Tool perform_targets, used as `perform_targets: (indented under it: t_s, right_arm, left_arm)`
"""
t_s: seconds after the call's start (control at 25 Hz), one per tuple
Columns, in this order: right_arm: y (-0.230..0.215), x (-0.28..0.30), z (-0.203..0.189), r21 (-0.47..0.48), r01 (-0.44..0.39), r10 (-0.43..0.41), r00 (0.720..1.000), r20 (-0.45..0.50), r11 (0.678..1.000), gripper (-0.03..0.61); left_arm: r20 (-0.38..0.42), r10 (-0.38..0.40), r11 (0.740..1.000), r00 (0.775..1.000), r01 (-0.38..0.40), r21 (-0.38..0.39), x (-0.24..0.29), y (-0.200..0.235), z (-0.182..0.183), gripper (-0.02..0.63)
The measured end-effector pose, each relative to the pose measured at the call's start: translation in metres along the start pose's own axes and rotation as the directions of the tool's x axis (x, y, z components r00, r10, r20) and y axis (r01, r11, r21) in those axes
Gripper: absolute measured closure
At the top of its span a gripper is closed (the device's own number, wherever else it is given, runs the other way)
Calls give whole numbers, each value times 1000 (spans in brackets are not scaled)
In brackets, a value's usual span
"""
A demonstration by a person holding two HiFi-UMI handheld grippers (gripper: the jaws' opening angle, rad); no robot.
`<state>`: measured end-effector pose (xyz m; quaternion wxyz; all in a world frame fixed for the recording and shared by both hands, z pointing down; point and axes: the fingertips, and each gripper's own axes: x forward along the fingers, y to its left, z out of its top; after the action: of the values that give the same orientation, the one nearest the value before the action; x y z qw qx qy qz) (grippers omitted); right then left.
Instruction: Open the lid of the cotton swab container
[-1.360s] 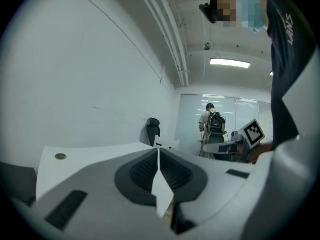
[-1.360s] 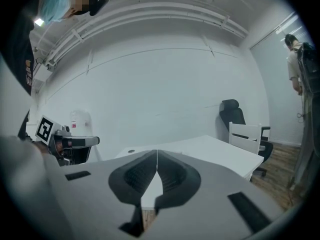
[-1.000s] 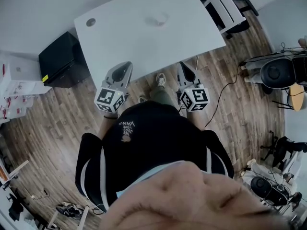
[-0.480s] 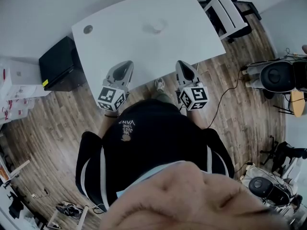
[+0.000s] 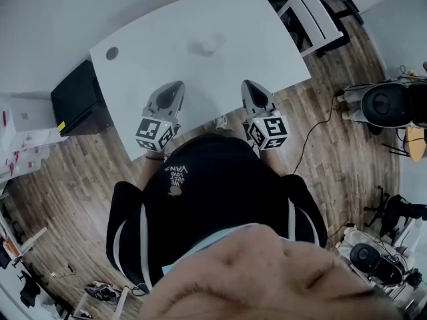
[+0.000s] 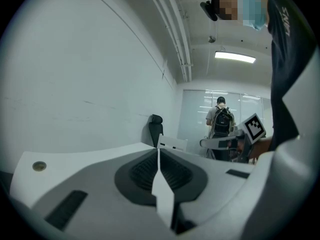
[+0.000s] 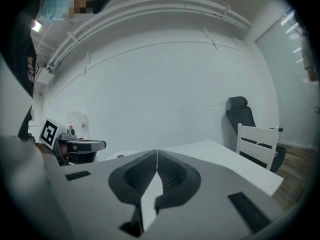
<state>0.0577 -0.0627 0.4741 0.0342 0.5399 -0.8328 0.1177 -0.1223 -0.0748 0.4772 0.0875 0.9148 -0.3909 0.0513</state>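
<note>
Zero done yet: your left gripper [image 5: 175, 85] and right gripper [image 5: 247, 85] have jaws clenched empty, cotton swab container [image 5: 207, 45] sits untouched far up the worktop [image 5: 150, 55].

We see the cotton swab container [image 5: 208, 45] only in the head view, as a small, pale, roundish thing on the white desk [image 5: 267, 32]. It sits a little past the middle of the desk, toward the far edge, and about midway between the left and right sides, with bare desktop all round it. Its colour nearly matches the desk, so it shows mainly by a faint grey shadow and a soft outline. It is too small and blurred for us to tell whether it is open or closed, or how it is turned.
</note>
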Motion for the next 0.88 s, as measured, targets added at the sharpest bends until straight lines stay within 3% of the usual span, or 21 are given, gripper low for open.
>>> perform_targets:
  t_s: [0.52,0.88]
  right_arm:
    - [-27,38,7,2,-57,57,998,-13,998,566]
    - [-40,64,13,-3,-93,93,995,-20,996,566]
  left_arm:
    - [25,17,997,1000,-19,71,51,19,4,591]
    - [17,35,998,999,-36,56,75,33,3,590]
